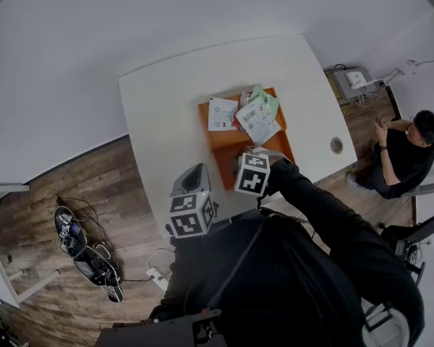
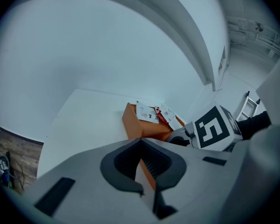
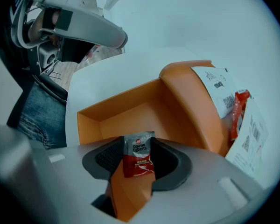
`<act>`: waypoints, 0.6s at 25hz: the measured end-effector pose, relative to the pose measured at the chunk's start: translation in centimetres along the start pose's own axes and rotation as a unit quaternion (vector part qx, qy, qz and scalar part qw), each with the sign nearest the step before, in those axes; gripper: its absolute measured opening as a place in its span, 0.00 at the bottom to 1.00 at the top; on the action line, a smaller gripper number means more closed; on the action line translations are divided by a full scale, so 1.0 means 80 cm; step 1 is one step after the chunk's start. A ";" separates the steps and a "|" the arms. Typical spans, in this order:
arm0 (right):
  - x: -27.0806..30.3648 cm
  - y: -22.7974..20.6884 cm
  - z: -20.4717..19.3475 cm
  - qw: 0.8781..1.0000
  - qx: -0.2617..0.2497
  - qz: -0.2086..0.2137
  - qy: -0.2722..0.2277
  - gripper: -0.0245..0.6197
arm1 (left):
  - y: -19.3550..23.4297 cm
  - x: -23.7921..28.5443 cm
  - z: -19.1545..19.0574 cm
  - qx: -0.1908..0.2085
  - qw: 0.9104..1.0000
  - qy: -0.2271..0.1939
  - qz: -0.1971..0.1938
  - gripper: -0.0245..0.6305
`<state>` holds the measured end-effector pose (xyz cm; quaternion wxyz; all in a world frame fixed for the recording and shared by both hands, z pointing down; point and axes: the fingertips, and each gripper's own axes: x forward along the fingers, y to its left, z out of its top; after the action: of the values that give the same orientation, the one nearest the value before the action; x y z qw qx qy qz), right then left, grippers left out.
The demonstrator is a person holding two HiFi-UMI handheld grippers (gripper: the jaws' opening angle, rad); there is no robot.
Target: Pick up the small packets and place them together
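Pads (image 2: 121, 164) of my left claw (image 2: 142, 160) stand a narrow slit apart and hold nothing. Through the slit I see only a strip of the white desk (image 1: 166, 100) and the near corner of the orange box (image 2: 137, 127). This claw hangs over the desk close to its near edge, just left of the box's near corner.

Ahead and to the right of it, on the far half of the box, lie white printed sheets (image 1: 222, 114), partly overlapping. A green printed piece (image 1: 269, 101) peeps out behind them, and a red packet (image 3: 237, 112) is tucked between two of them.

My right claw (image 3: 139, 158) is closed on a small red and silver coffee packet (image 3: 139, 153). It stands upright between the pads with its printed face toward the camera. That claw hovers at the near end of the box, and straight ahead of it lies the box's open orange hollow. The sheets and the red packet lie to the right of this claw, on the box's raised part.

Far off to the right of both claws, past the desk's edge, a person (image 1: 401, 150) in dark clothes sits by the wooden floor (image 1: 65, 186).
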<state>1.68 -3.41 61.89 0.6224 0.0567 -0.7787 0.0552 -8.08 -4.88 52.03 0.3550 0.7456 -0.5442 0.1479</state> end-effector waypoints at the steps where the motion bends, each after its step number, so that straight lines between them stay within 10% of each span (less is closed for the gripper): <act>1: 0.000 0.000 0.000 1.000 0.000 -0.001 0.001 0.30 | 0.000 0.000 0.000 0.000 1.000 0.000 0.000 0.04; 15: -0.002 -0.002 -0.002 1.000 -0.001 -0.015 0.013 0.17 | 0.002 -0.004 -0.001 -0.002 1.000 -0.002 0.001 0.04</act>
<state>1.85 -3.53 61.78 0.6335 0.0666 -0.7695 0.0460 -8.32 -4.58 51.95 0.3552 0.7448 -0.5457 0.1458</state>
